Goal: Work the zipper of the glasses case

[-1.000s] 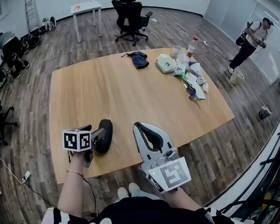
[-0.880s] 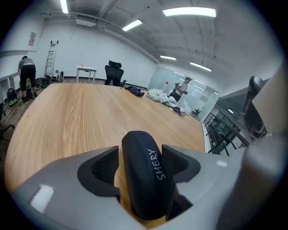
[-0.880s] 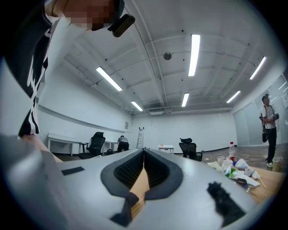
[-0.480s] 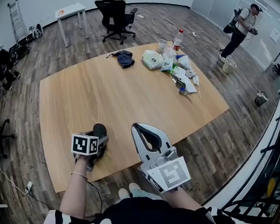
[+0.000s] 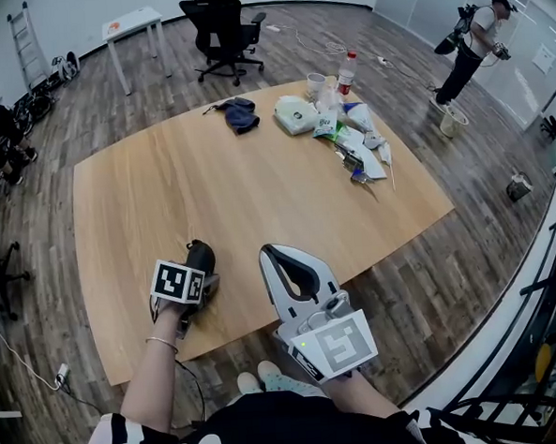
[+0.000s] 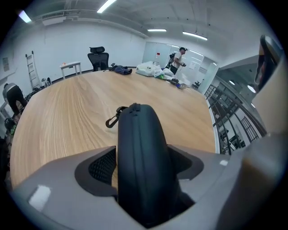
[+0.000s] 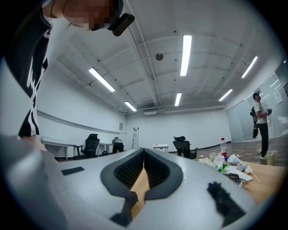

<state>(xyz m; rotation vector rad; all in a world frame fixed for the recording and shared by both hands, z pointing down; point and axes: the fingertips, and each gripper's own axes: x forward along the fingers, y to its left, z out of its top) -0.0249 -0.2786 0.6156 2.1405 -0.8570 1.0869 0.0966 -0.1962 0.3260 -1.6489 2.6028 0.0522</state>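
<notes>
Straddling the glasses case (image 6: pixel 140 148), L gripper (image 5: pixel 197 273) has its jaws wide, just been opening. A gap shows at one pad, so no squeeze on it. Case lies on table (image 5: pixel 256 171) near its 7 o'clock edge. Only L gripper view shows the clip (image 6: pixel 112 120) at case's far end, 11 o'clock. In head view the marker cube hides most of the case. R gripper (image 5: pixel 273 252) at 6 o'clock edge, tips together, empty. Zipper slider hard to make out.
</notes>
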